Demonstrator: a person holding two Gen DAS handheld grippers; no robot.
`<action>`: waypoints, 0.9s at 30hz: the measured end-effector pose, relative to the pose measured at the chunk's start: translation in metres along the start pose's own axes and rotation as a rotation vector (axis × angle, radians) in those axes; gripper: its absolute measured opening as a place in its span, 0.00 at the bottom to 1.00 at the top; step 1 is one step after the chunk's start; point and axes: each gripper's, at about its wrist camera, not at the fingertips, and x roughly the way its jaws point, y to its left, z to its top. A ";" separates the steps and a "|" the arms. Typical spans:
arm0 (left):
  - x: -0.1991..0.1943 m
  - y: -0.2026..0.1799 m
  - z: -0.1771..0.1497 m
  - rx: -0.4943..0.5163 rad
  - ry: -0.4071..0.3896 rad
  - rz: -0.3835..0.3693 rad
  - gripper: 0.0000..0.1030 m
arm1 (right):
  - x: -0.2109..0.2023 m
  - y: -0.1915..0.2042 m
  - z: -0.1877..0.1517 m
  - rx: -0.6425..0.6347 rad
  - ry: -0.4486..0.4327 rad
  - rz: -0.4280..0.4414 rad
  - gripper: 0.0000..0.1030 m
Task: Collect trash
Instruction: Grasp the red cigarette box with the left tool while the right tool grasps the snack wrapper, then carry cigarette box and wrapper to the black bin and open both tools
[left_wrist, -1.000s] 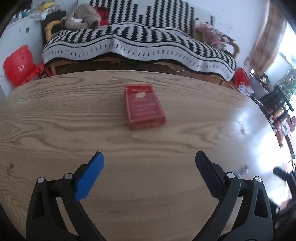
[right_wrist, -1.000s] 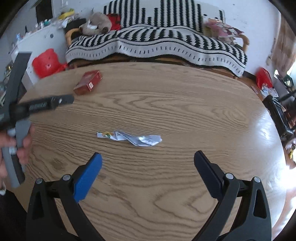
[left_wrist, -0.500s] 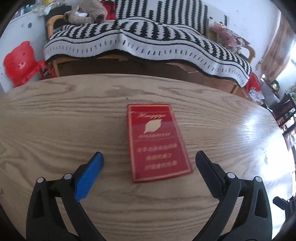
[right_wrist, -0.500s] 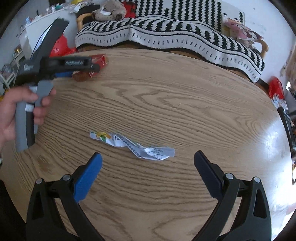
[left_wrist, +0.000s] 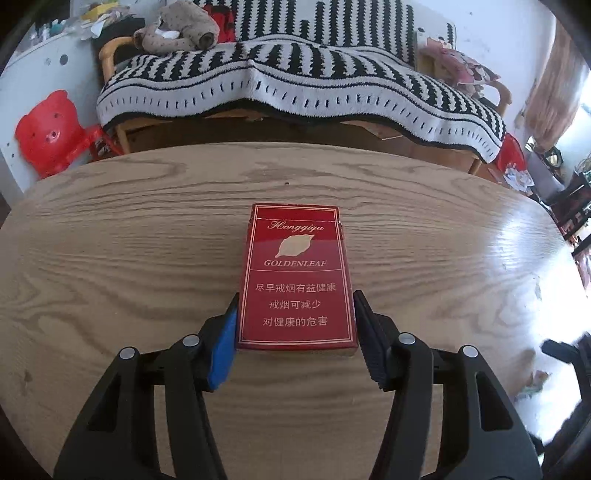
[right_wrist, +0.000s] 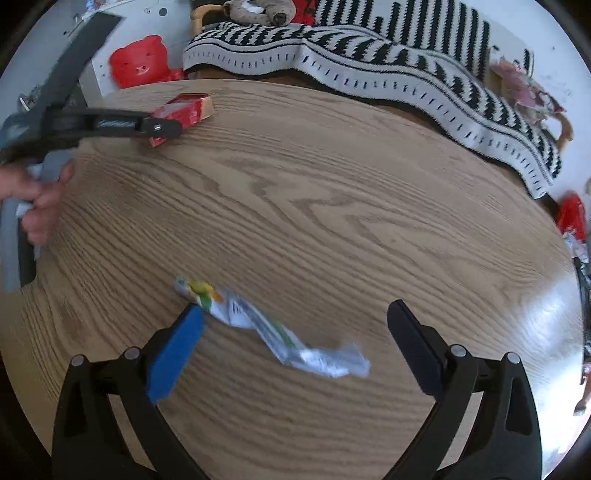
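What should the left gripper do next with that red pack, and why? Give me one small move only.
Probably lift straight up a little. The left gripper has just been closing, and its pads now sit against both long sides of the red cigarette pack, which lies flat on the wooden table. A short lift would test the hold. The right gripper is open around the crumpled wrapper.

Under me is a round wooden table (right_wrist: 332, 192) with strong grain and a bright glare on its right side. A red cigarette pack (left_wrist: 295, 280) lies flat on it near the far left edge, and a crumpled, twisted wrapper (right_wrist: 269, 326) lies on the near part, well apart from the pack
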 end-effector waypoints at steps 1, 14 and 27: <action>-0.005 0.000 -0.001 0.008 -0.008 0.003 0.55 | 0.002 -0.002 0.001 0.013 0.005 0.020 0.94; -0.072 -0.042 -0.030 0.095 -0.062 -0.064 0.55 | -0.027 0.019 -0.014 0.054 -0.011 0.048 0.13; -0.115 -0.157 -0.078 0.261 -0.063 -0.197 0.55 | -0.146 -0.051 -0.089 0.273 -0.140 -0.067 0.13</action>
